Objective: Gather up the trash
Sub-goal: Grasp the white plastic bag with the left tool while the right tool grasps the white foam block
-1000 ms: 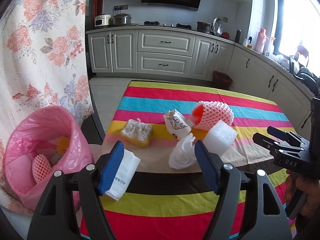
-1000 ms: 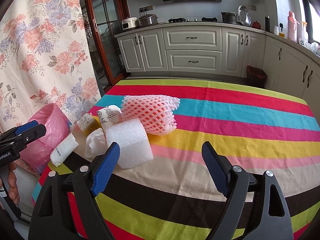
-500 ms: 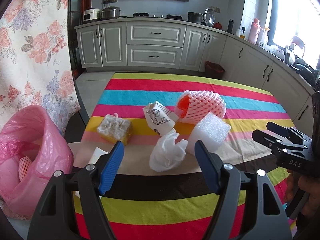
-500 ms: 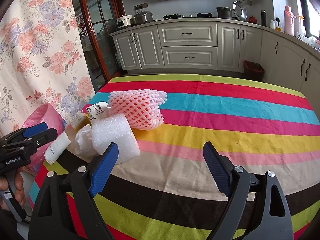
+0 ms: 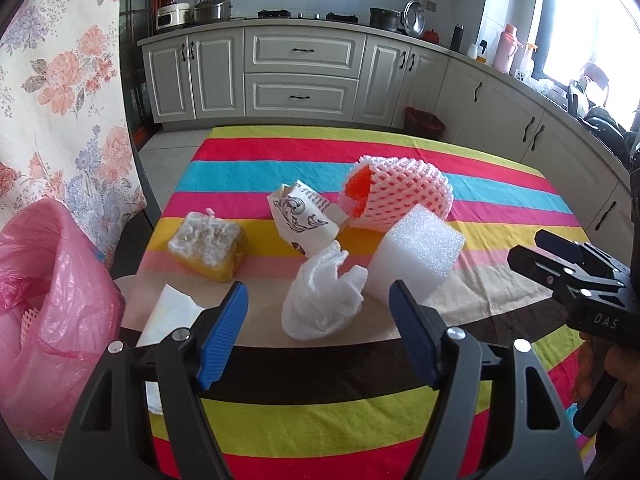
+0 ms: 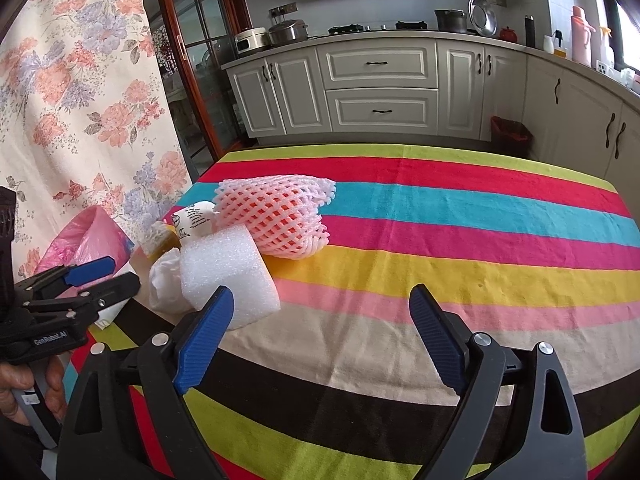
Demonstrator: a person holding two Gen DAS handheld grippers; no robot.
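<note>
1. closing on the crumpled white bag (image 5: 320,300) looks like the step: it lies on the bench (image 5: 500,208), touching the foam block (image 5: 416,252).
2. left hand-held gripper (image 5: 318,330) is spread, empty; lower it astride the bag.
3. right hand-held gripper (image 6: 320,340) is spread too, beside the foam block.
4. pink bin bag (image 5: 52,312) waits left of the foam block.

- The left gripper (image 5: 318,334) has black angular arms, ribbed blue pads (image 5: 224,330) and silver screws.
- The right gripper (image 6: 320,338) is built the same way: black frame, blue ribbed pads (image 6: 436,332), round silver screws.
- White lettering marks each gripper's black body.
- Bare skin shows on the left hand (image 6: 28,390), which is around a grey handle.
</note>
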